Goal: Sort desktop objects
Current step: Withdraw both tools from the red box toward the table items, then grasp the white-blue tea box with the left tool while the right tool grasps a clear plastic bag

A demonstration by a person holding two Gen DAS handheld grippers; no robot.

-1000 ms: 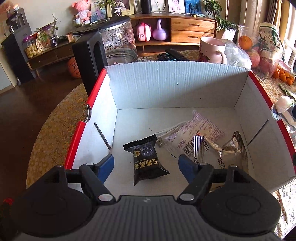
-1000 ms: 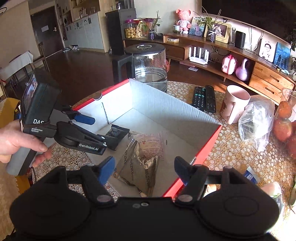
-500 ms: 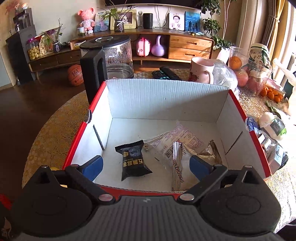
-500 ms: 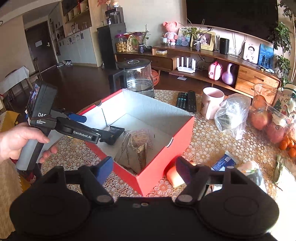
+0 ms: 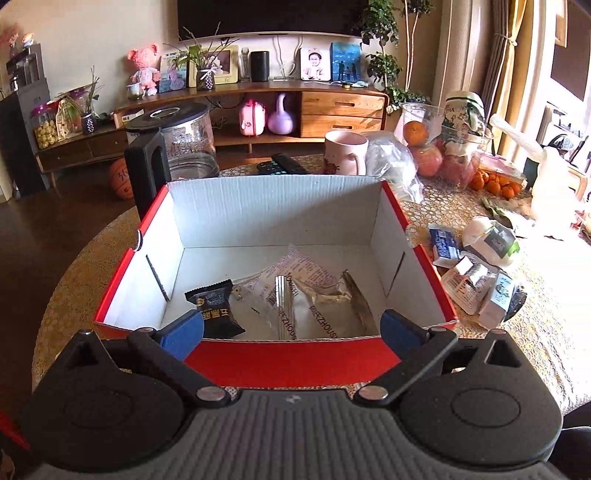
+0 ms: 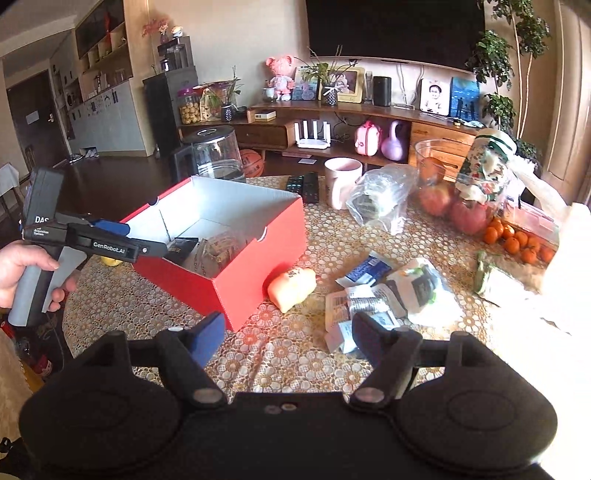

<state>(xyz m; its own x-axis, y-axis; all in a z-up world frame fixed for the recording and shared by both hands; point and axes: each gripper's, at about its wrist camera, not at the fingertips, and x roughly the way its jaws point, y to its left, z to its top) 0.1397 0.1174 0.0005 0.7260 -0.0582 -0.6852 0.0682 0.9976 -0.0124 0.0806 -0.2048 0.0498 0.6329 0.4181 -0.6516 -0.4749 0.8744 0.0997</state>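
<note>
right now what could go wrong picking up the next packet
1. The loose packets overlap in a pile beside the red box, so the open right gripper may pinch two at once.
2. The orange pouch lies against the box wall, leaving the jaws little room on that side.

A lived-in home living room: a wall-mounted television [image 6: 395, 31] hangs above a long wooden media console [image 6: 332, 125] with framed photos [image 6: 435, 96], a pink plush toy [image 6: 279, 75] and potted plants [image 6: 496, 74], and a lace-clothed table [image 6: 295, 354] holds fruit [image 6: 517, 240].
</note>
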